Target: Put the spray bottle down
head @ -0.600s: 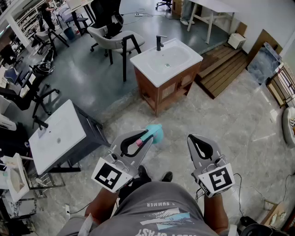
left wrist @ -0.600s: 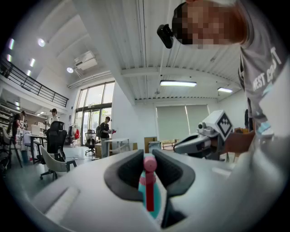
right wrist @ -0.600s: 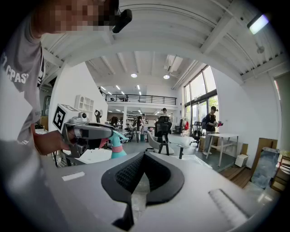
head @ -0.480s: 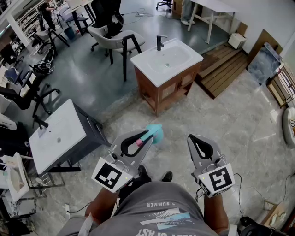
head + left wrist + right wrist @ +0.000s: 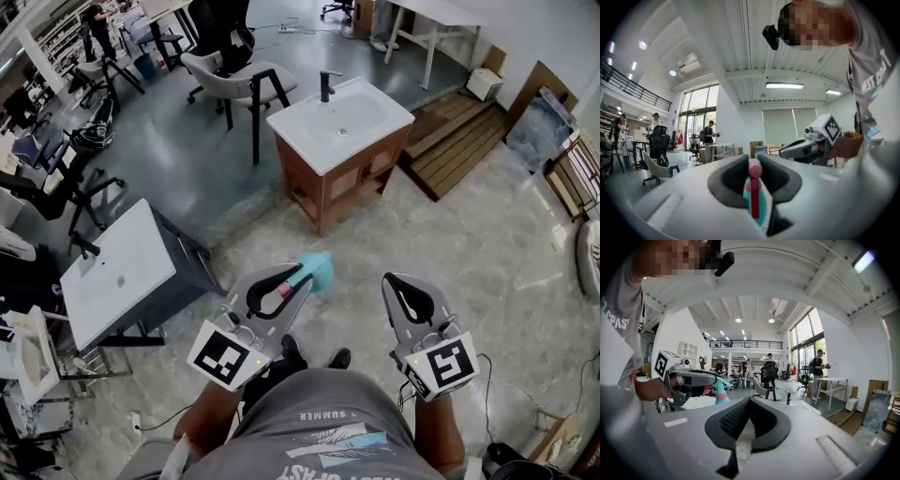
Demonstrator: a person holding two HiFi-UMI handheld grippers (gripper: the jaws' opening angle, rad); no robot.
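The spray bottle (image 5: pixel 314 270), teal with a pink head, hangs over the floor in front of the person. My left gripper (image 5: pixel 302 279) is shut on it, held about level. In the left gripper view the bottle's pink neck (image 5: pixel 754 194) stands pinched between the dark pads of that gripper (image 5: pixel 754 165). My right gripper (image 5: pixel 397 283) hovers level to the right, apart from the bottle, its jaws shut with nothing in them. The right gripper view shows its tips (image 5: pixel 750 400) meeting, with the left gripper (image 5: pixel 708 378) and the bottle (image 5: pixel 720 393) off to the left.
A white sink on a wooden cabinet (image 5: pixel 339 120) stands ahead on the tiled floor. A second white sink on a dark cabinet (image 5: pixel 117 277) is at the left. Chairs (image 5: pixel 234 75) stand farther back, a wooden pallet (image 5: pixel 459 136) at the right. The person's shoes (image 5: pixel 314 356) are below the grippers.
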